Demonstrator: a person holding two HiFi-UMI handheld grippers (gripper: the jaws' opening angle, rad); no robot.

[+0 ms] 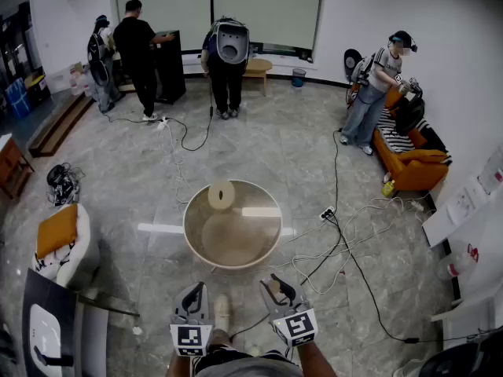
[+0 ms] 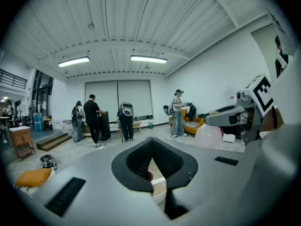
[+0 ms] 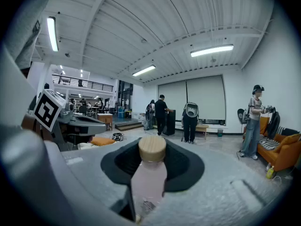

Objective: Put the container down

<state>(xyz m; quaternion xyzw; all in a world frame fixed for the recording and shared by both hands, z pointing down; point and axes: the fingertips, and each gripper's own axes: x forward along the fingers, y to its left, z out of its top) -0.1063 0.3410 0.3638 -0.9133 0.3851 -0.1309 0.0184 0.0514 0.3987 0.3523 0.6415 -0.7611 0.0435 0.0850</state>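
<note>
Right now my right tongs (image 1: 277, 287) are clenched on the container, a pale pink bottle (image 3: 148, 180) with a round wooden cap (image 3: 152, 148). The jaws grip its smooth body below the cap, and it lies along them with the cap pointing away from me. My left tongs (image 1: 193, 293) are drawn together on nothing.

Seen from the head view, both tongs sit at the bottom centre of the frame, near the closest edge of the round wooden-rimmed table (image 1: 189, 238) but not over it, so the bottle is not set down.

I judge the bottle stiff, fairly light and slick-sided. A grip on the straight body seems safer than one on the cap, which could twist or slip. Whether it is glass or plastic, full or empty, I cannot tell.

The right gripper view shows the bottle's colour, the cap and the jaws on its body. The head view gives only a tan speck there, but it alone shows the table top, a pale roll (image 1: 221, 195) standing on it, and cables (image 1: 346, 250) across the floor.
</note>
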